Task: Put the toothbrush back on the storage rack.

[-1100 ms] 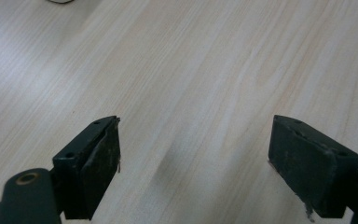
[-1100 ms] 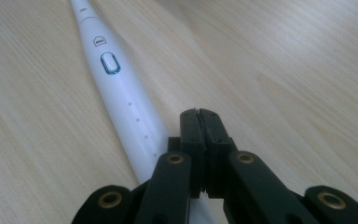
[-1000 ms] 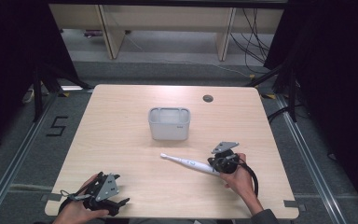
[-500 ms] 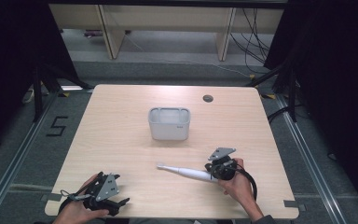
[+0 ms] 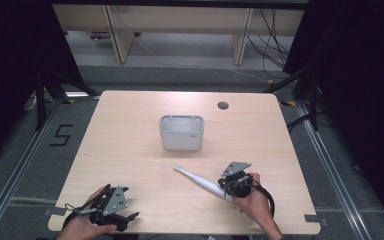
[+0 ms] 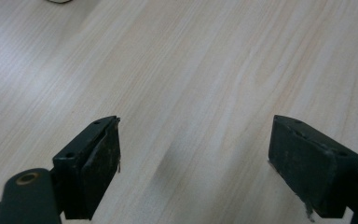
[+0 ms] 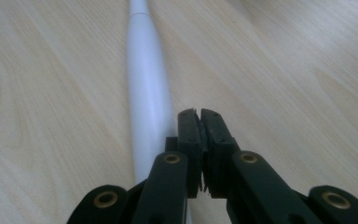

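Observation:
A white electric toothbrush [image 5: 200, 181] lies flat on the wooden table [image 5: 130, 150], its head pointing toward the far left. My right gripper [image 5: 223, 187] sits at its thick end, jaws shut with nothing between them. In the right gripper view the toothbrush [image 7: 147, 84] runs along the left side of the shut right gripper [image 7: 199, 112] and passes under it. My left gripper [image 5: 126, 220] rests at the table's near left corner. The left gripper [image 6: 196, 140] stands open there, with bare wood between its jaws.
A grey-white rectangular container [image 5: 181, 132] stands upright at the table's middle, beyond the toothbrush. A small dark cable hole [image 5: 223, 105] sits near the far edge. Black curtains flank the table, and shelving and cables lie on the floor behind it.
My right gripper has slid a little toward the near edge. The toothbrush's thick end went with it, and the brush has swung on the table. The left gripper has stayed still.

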Demonstrator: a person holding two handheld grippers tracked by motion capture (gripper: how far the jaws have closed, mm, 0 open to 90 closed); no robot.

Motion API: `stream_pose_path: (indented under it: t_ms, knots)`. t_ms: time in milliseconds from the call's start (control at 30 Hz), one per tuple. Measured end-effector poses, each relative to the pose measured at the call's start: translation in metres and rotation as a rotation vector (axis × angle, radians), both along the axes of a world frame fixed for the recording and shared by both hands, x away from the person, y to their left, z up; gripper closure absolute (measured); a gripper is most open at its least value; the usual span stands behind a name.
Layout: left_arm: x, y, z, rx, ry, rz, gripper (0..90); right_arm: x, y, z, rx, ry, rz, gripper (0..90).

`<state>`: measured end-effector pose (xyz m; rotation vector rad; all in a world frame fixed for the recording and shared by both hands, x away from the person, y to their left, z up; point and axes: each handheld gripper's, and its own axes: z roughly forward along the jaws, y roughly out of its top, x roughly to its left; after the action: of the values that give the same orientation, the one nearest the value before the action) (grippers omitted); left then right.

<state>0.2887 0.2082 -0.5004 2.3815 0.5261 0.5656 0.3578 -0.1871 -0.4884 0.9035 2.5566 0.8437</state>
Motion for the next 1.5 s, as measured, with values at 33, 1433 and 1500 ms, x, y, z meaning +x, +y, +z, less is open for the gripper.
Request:
stream_pose_path:
  t_ms: [33, 1433, 1500]
  knots:
    - [0.0, 0.0, 0.0, -0.005, 0.008, -0.006, 16.4, 0.0, 0.0, 0.001, 0.007, 0.007, 0.008, 87.5]
    - [0.001, 0.0, -0.001, -0.005, 0.015, -0.015, 16.4, 0.026, 0.047, 0.026, -0.165, 0.239, 0.053, 42.9]
    - [0.001, 0.0, -0.001, -0.001, 0.017, -0.016, 16.4, 0.026, 0.05, 0.025, -0.175, 0.267, 0.043, 40.9]
